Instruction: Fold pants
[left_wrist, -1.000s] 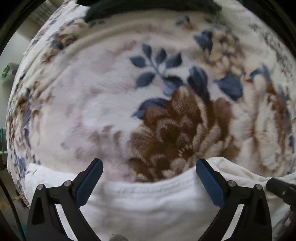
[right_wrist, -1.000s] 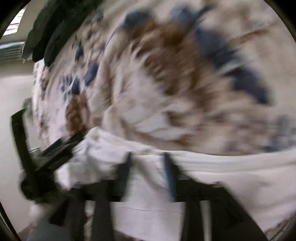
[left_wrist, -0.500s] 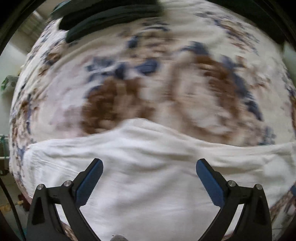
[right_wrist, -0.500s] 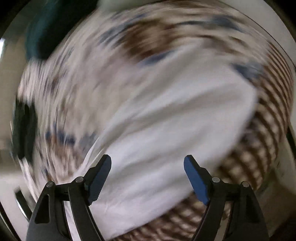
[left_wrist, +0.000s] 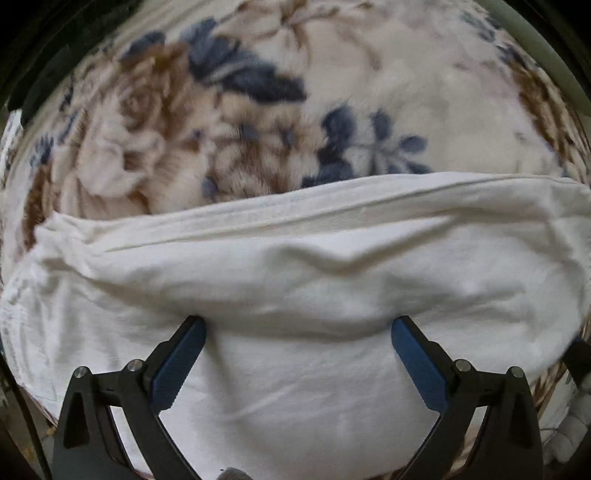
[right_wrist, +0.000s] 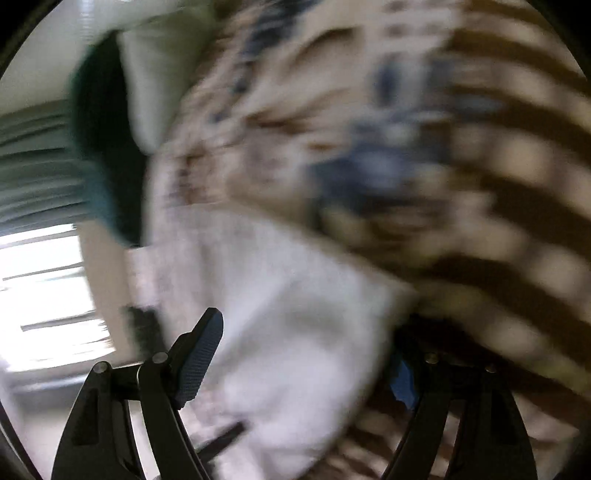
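The white pants (left_wrist: 295, 280) lie folded on a floral blanket (left_wrist: 229, 110), filling the lower half of the left wrist view, with a seamed edge across the top. My left gripper (left_wrist: 297, 332) is open, hovering just over the white cloth with nothing held. In the blurred right wrist view the pants (right_wrist: 280, 317) show as a white mass at the blanket's edge. My right gripper (right_wrist: 306, 332) is open; its right finger is partly hidden behind the cloth.
The blanket (right_wrist: 369, 147) has blue and brown flowers and a brown striped border (right_wrist: 517, 184). A dark green garment (right_wrist: 103, 155) lies at the far left of the right wrist view, next to a bright window (right_wrist: 44, 295).
The right gripper has let go of the pants and opened, then swung toward the blanket's edge. The left gripper stays open and has moved over the folded pants, which now fill more of its view.
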